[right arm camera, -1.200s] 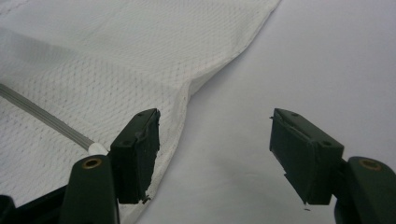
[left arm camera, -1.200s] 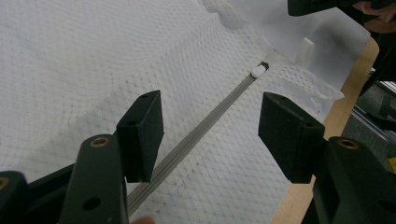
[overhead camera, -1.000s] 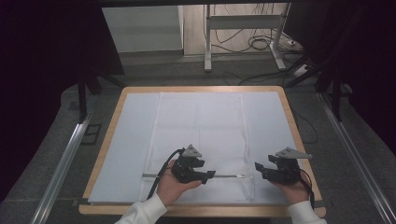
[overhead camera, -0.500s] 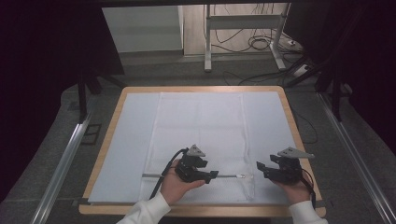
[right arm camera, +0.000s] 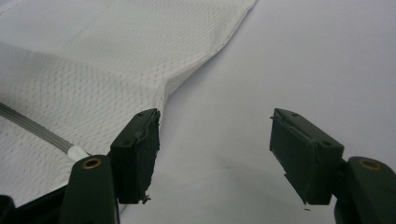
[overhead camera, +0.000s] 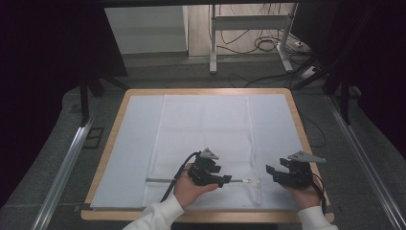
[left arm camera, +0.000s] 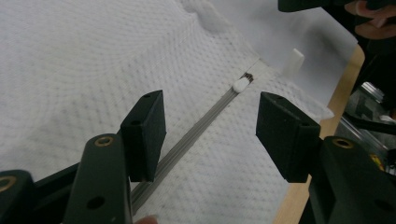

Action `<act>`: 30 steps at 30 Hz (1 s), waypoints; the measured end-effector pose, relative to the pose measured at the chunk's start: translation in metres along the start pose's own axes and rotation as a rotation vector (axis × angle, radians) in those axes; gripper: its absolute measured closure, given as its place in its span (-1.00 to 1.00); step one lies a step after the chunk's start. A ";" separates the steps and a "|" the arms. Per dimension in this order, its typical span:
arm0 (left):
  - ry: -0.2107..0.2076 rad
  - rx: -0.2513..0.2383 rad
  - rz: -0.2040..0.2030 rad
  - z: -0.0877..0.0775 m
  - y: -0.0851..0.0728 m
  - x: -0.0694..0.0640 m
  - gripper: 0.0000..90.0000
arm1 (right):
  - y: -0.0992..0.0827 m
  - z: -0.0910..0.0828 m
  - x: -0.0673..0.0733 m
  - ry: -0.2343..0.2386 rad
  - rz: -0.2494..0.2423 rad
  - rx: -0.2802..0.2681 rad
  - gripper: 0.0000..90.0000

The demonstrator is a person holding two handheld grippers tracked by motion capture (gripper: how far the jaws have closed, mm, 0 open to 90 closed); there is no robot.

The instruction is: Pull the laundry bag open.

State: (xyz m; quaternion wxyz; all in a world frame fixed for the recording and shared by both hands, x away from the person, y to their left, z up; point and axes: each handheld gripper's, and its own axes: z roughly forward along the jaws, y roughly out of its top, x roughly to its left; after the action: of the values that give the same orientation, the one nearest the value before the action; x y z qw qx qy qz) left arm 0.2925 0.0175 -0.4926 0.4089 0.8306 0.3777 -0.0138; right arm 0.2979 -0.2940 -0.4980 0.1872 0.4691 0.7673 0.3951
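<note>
A white mesh bag (overhead camera: pixel 206 129) lies flat on a white sheet (overhead camera: pixel 129 153). A grey zipper (overhead camera: pixel 160 180) runs along the bag's near edge and ends in a white pull (overhead camera: pixel 246 181). My left gripper (overhead camera: pixel 225 180) points right along the zipper. In the left gripper view the left gripper (left arm camera: pixel 210 135) is open; its jaws have just been closing a little, with the zipper (left arm camera: pixel 196 135) running between them untouched and the pull (left arm camera: pixel 240 85) just ahead. My right gripper (overhead camera: pixel 269 172) is open over the bare sheet, its left jaw at the bag's corner (right arm camera: pixel 154 100).
The wooden table rim (overhead camera: pixel 115 120) frames the sheet. Metal rails (overhead camera: pixel 67 163) run along both sides on the floor. Desk legs and cables (overhead camera: pixel 268 45) stand beyond the far edge.
My left gripper has slid a little to the right along the zipper, closer to the pull. The right gripper has stayed where it was.
</note>
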 end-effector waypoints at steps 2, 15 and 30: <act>-0.007 0.001 0.003 0.003 0.003 -0.003 -0.04 | 0.000 0.000 0.000 -0.002 0.001 -0.001 -0.28; -0.035 0.016 0.001 0.021 0.011 -0.013 0.05 | 0.001 -0.001 0.000 0.001 0.003 -0.006 -0.28; -0.084 0.069 -0.043 0.045 0.017 -0.015 0.22 | 0.000 -0.002 -0.004 -0.009 0.010 -0.011 -0.28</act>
State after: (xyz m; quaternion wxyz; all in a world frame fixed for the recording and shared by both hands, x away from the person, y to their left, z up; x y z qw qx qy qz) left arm 0.3050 -0.0290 -0.5062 0.3952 0.8345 0.3773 -0.0705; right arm 0.2983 -0.2985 -0.4970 0.1911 0.4737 0.7620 0.3981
